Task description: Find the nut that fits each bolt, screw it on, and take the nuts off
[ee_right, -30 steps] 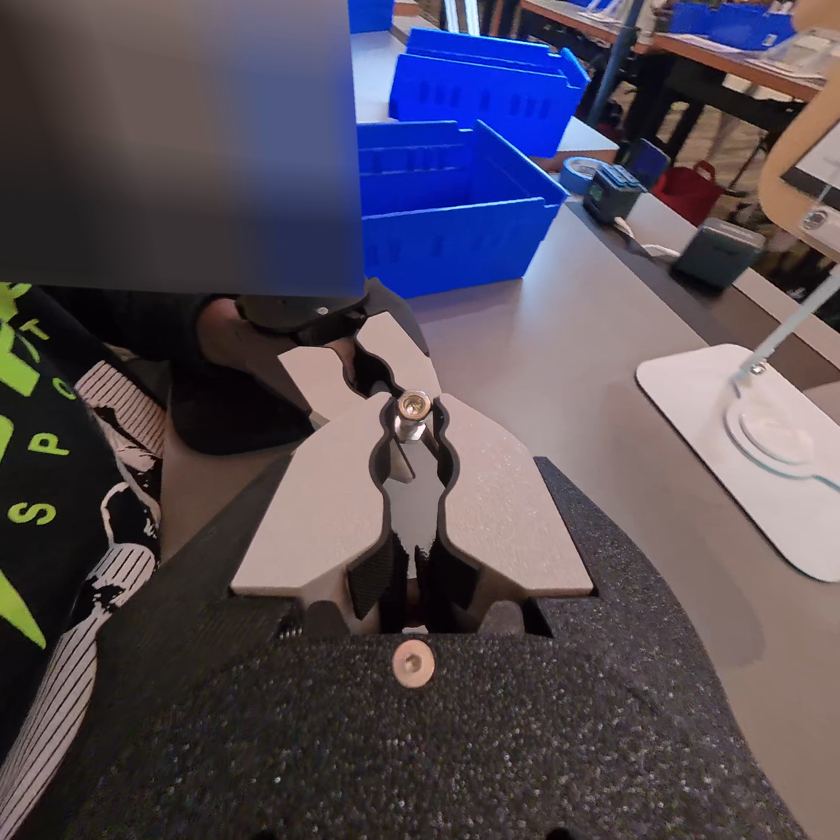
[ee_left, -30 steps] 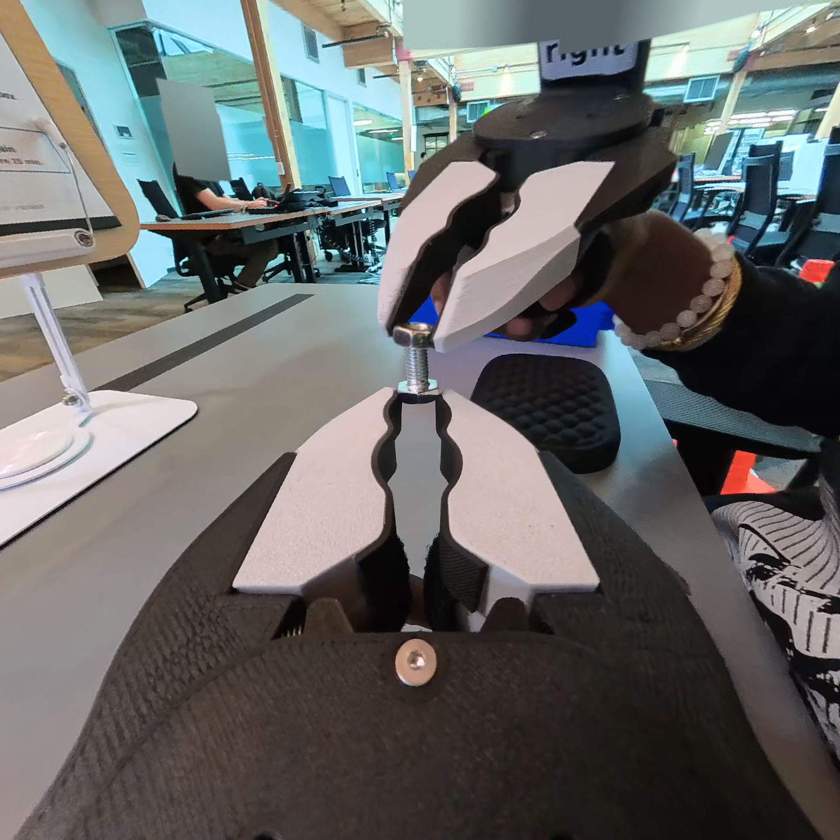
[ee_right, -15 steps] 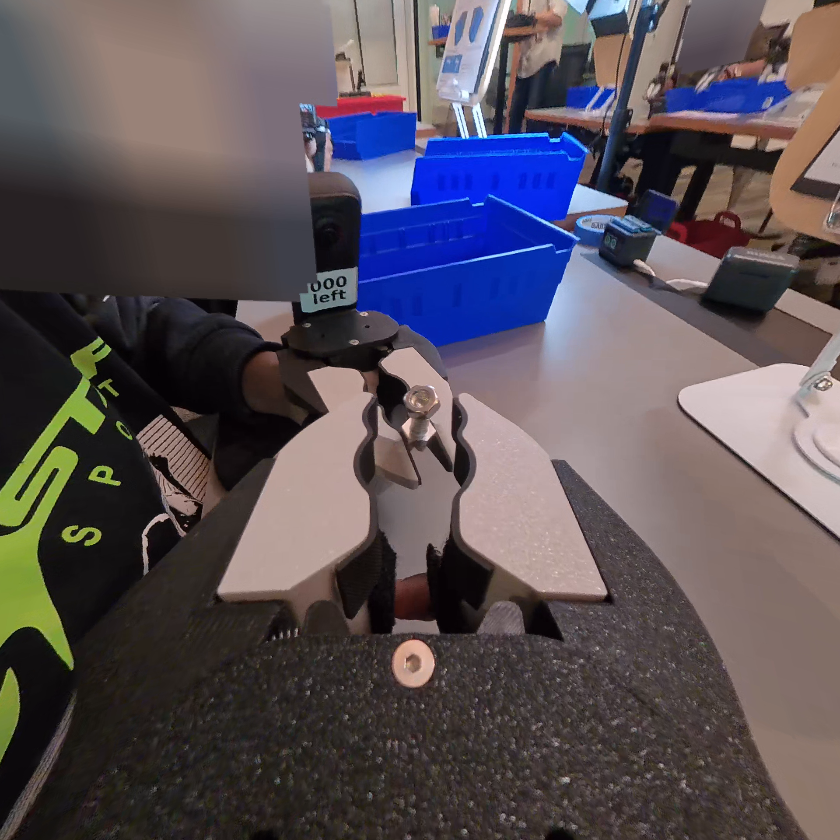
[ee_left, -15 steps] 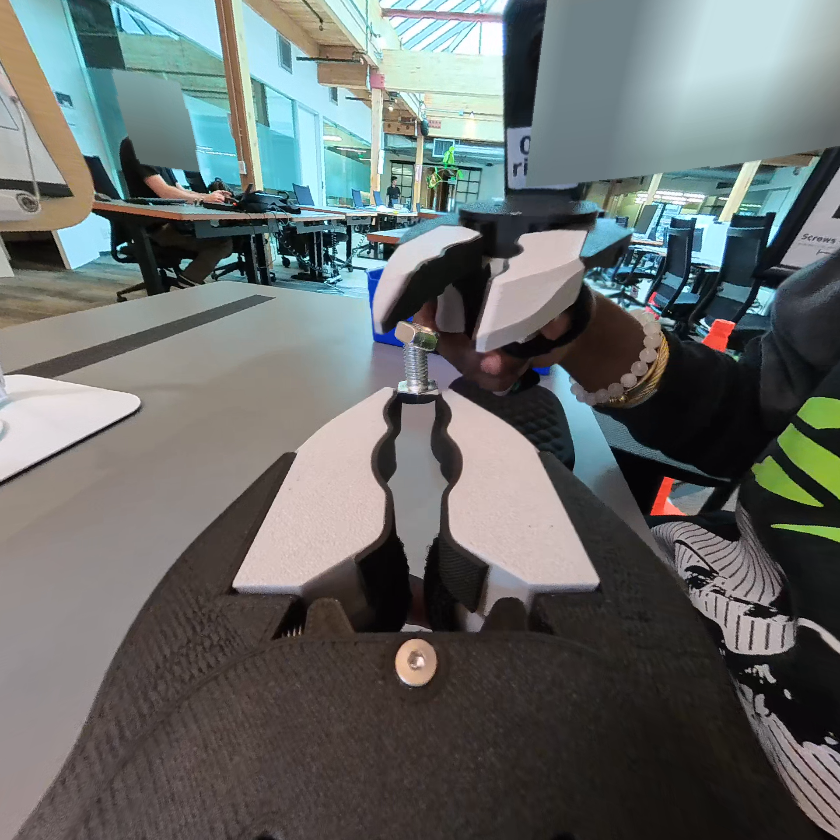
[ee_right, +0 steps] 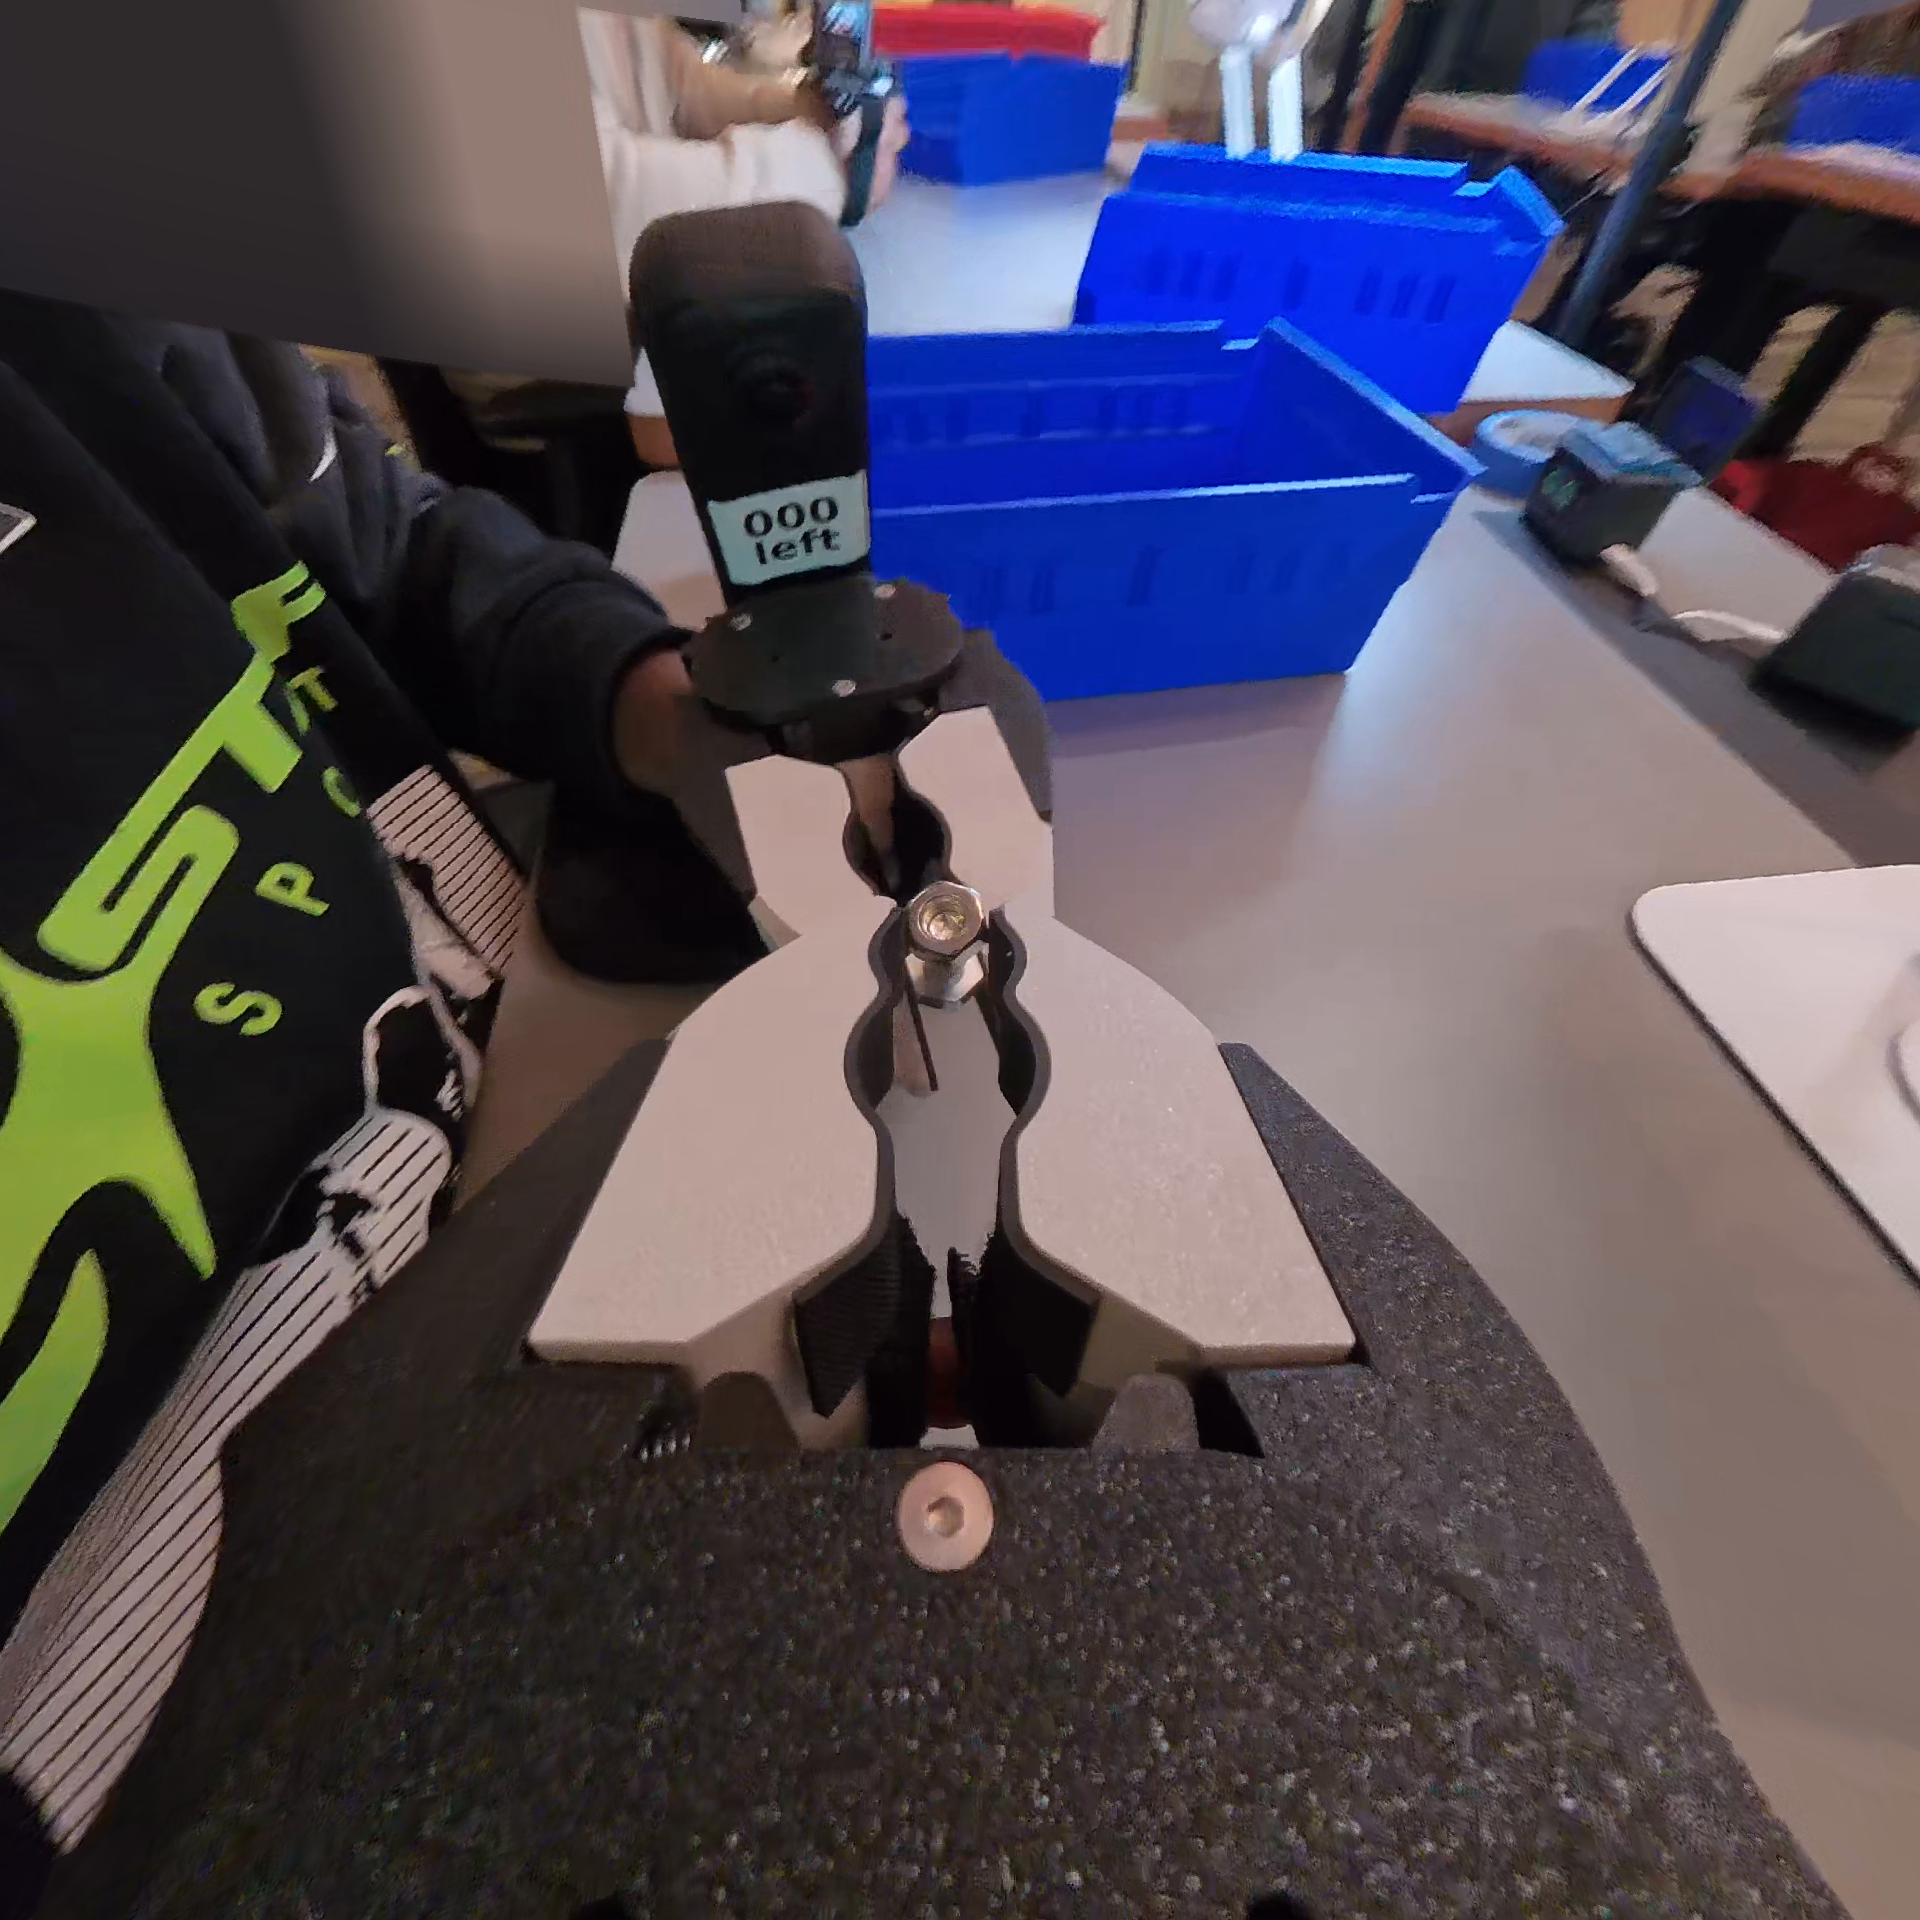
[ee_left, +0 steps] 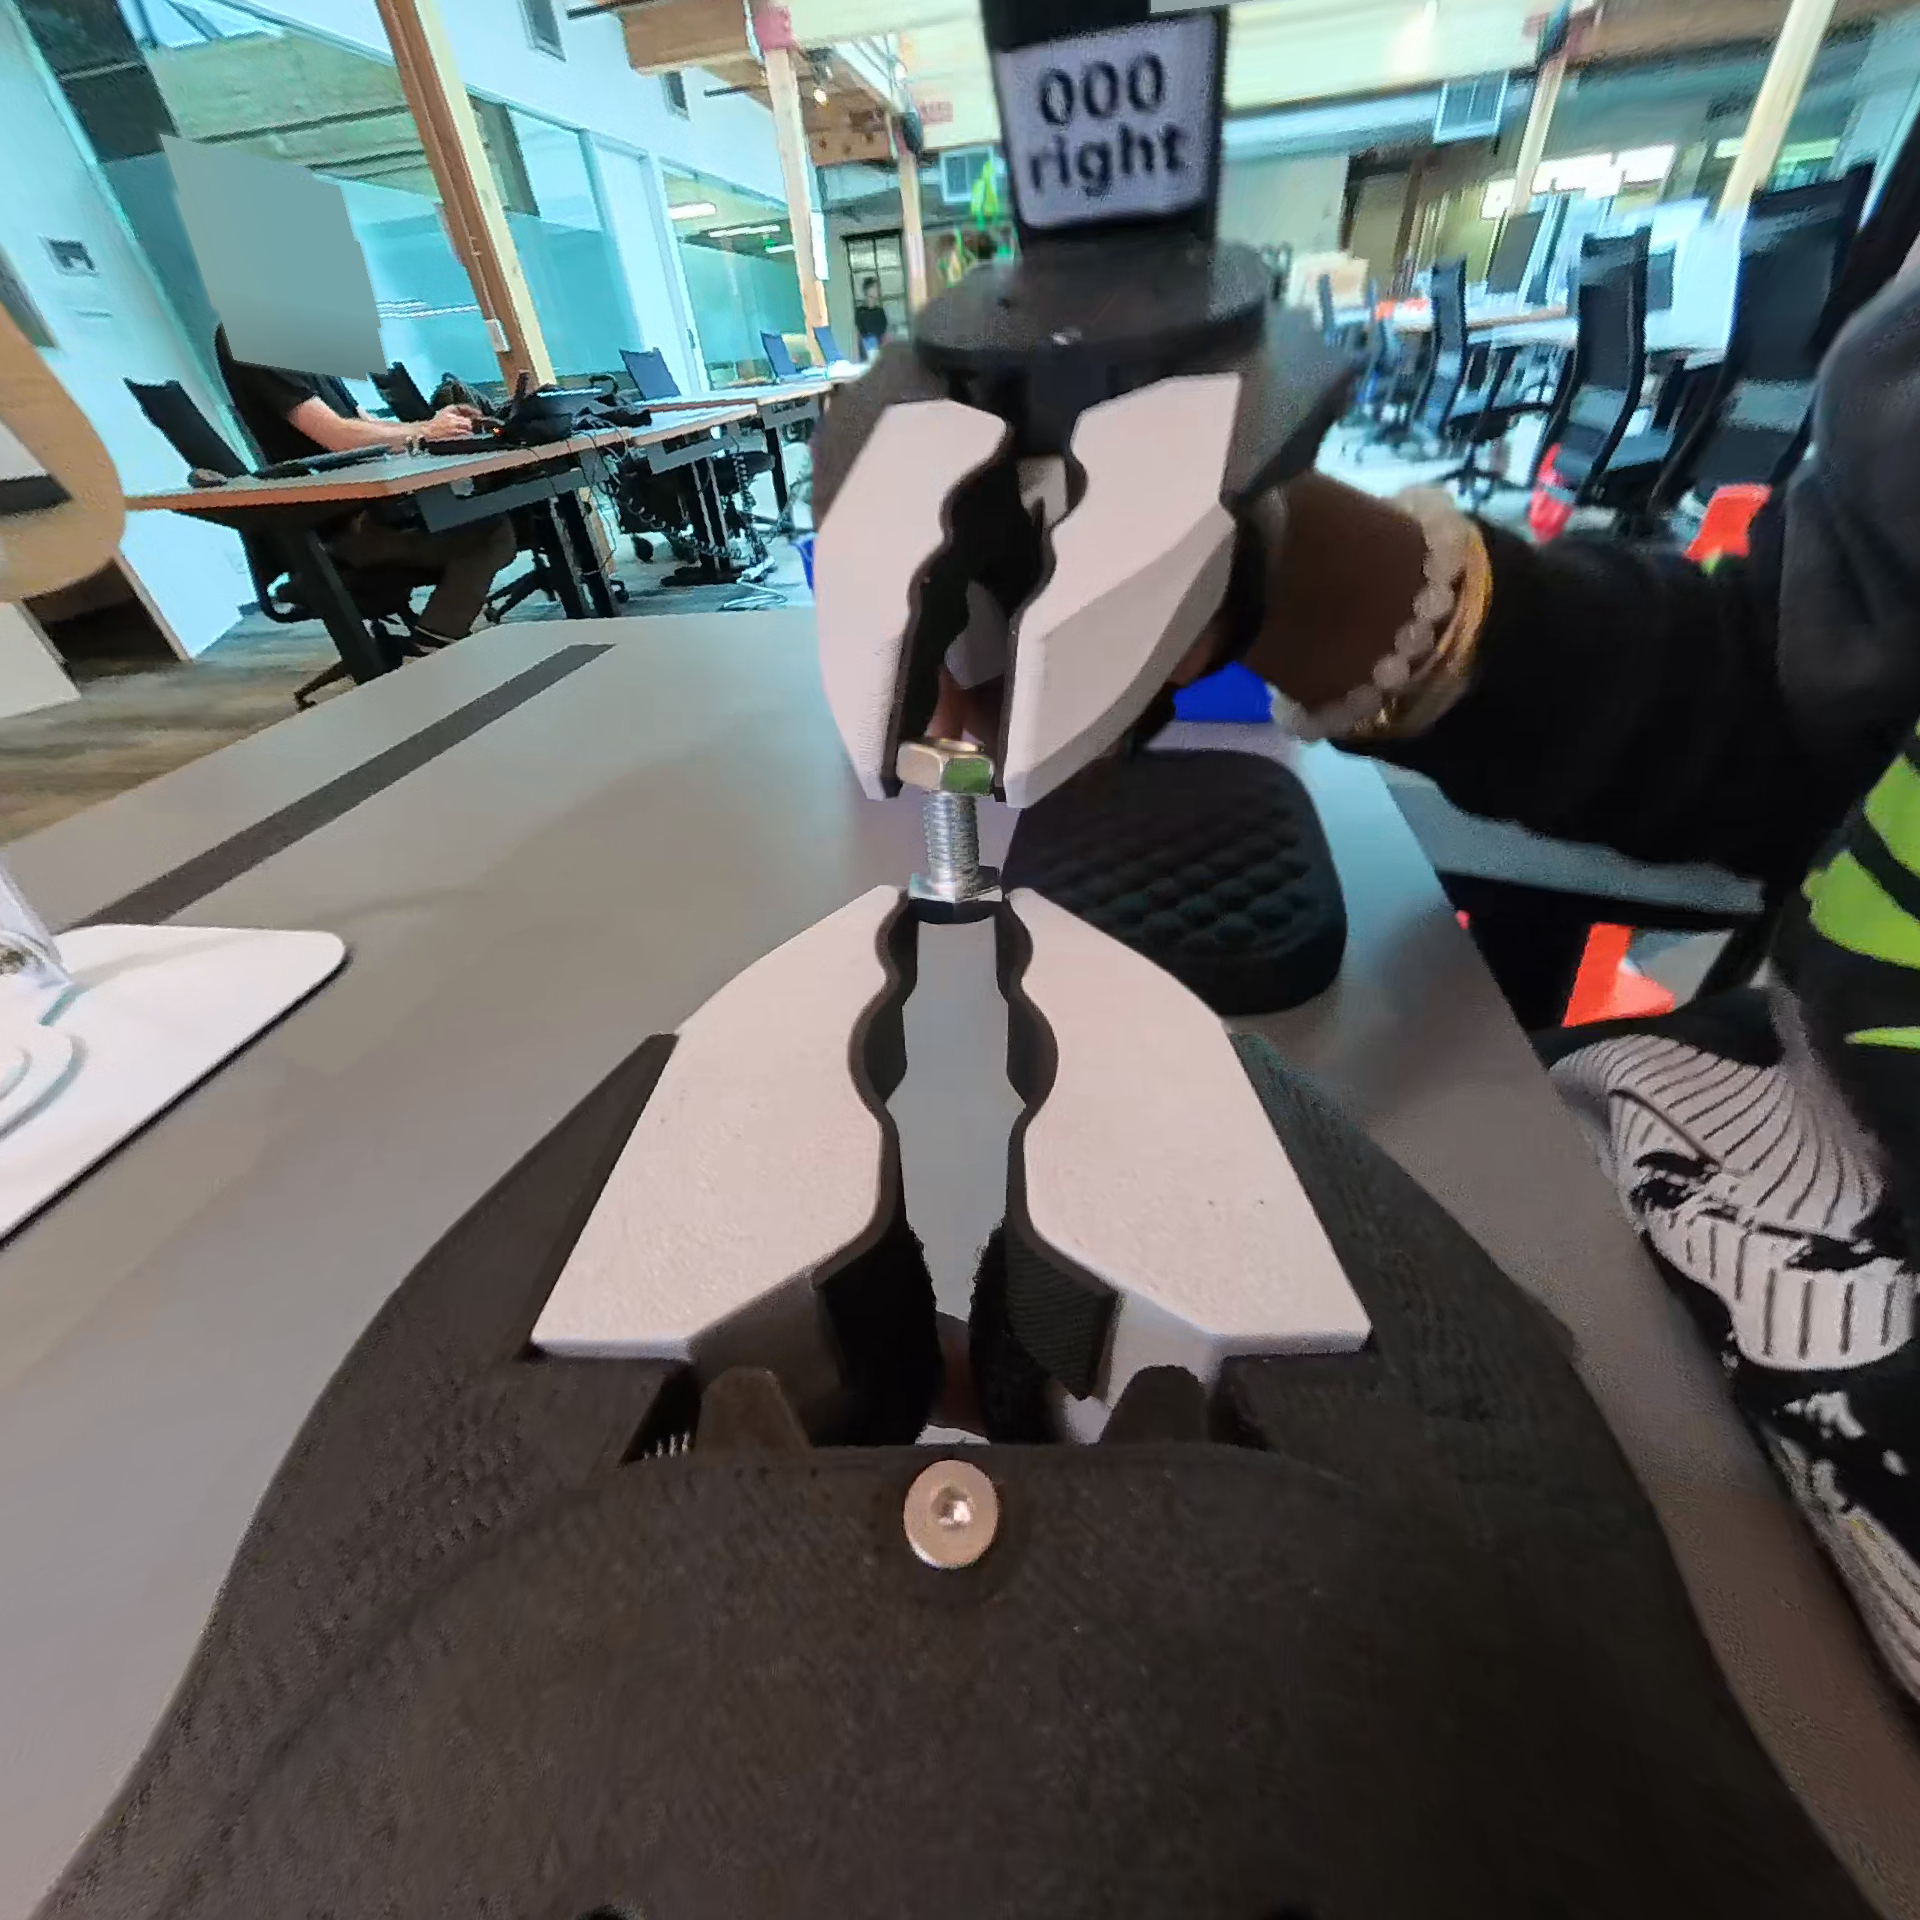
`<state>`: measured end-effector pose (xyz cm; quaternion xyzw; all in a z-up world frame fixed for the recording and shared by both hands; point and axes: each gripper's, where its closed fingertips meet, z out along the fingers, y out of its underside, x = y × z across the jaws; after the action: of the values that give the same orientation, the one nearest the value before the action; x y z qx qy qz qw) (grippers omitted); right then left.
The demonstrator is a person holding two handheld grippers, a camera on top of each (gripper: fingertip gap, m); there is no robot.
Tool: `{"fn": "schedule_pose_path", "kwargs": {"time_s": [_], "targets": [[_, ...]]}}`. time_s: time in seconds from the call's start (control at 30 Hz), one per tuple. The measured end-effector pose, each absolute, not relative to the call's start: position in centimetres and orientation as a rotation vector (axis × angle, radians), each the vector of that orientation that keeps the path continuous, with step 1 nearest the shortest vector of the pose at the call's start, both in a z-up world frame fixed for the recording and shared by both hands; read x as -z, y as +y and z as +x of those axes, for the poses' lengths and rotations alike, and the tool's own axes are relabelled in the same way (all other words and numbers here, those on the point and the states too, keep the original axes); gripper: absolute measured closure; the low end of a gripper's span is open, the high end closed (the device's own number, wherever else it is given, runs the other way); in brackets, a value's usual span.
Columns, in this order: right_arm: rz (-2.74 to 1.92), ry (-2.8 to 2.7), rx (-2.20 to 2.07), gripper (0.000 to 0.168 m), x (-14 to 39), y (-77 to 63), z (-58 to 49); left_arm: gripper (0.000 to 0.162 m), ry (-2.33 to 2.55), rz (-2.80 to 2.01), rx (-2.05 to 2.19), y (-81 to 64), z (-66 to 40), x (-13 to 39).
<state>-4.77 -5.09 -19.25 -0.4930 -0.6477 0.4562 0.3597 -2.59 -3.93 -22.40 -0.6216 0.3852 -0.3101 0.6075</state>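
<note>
A silver bolt [ee_left: 951, 831] stands upright above the grey table [ee_left: 468, 831]. My left gripper [ee_left: 954, 906] is shut on the bolt's hex head [ee_left: 954, 888] at its lower end. My right gripper [ee_left: 945, 774] comes down from above and is shut on the hex nut [ee_left: 945, 767] at the top of the thread. In the right wrist view my right gripper [ee_right: 943, 935] pinches the nut [ee_right: 943, 923], with the bolt's end showing in its hole. The bolt head [ee_right: 940, 992] sits below it, and the left gripper's fingers [ee_right: 971, 800] reach in from behind.
A black dimpled pad [ee_left: 1174, 883] lies on the table just right of the bolt. A white stand base [ee_left: 156, 997] is at the left. Blue bins [ee_right: 1143, 540] stand behind. Small dark devices [ee_right: 1600, 488] sit at the far right. The person's sleeve [ee_left: 1662, 675] is close by. Left and right tips are no more than a few centimetres apart.
My right gripper opened around the nut half a second ago, turned, and has shut on it again. My left gripper has kept its grip on the bolt head throughout.
</note>
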Motion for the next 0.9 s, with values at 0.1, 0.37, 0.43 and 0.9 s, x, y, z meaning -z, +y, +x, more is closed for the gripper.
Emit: {"fn": "schedule_pose_path", "kwargs": {"time_s": [0.1, 0.37, 0.43, 0.9], "targets": [[-1.255, -1.795, -1.172, 0.153, 19.7, -5.5, -4.3, 0.147, 0.948, -1.438, 0.688, -4.3, -2.2, 22.8], [-1.197, -2.018, -1.092, 0.153, 20.1, -5.9, -3.9, 0.147, 0.967, -1.458, 0.756, -4.8, -1.8, 23.2], [-1.154, -2.017, -1.116, 0.153, 19.7, -6.1, -3.9, 0.147, 0.942, -1.446, 0.84, -5.1, -1.7, 22.8], [-1.074, -1.91, -1.333, 0.154, 18.1, -6.8, -4.3, 0.147, 0.886, -1.338, 0.92, -5.7, -1.7, 21.0]]}}
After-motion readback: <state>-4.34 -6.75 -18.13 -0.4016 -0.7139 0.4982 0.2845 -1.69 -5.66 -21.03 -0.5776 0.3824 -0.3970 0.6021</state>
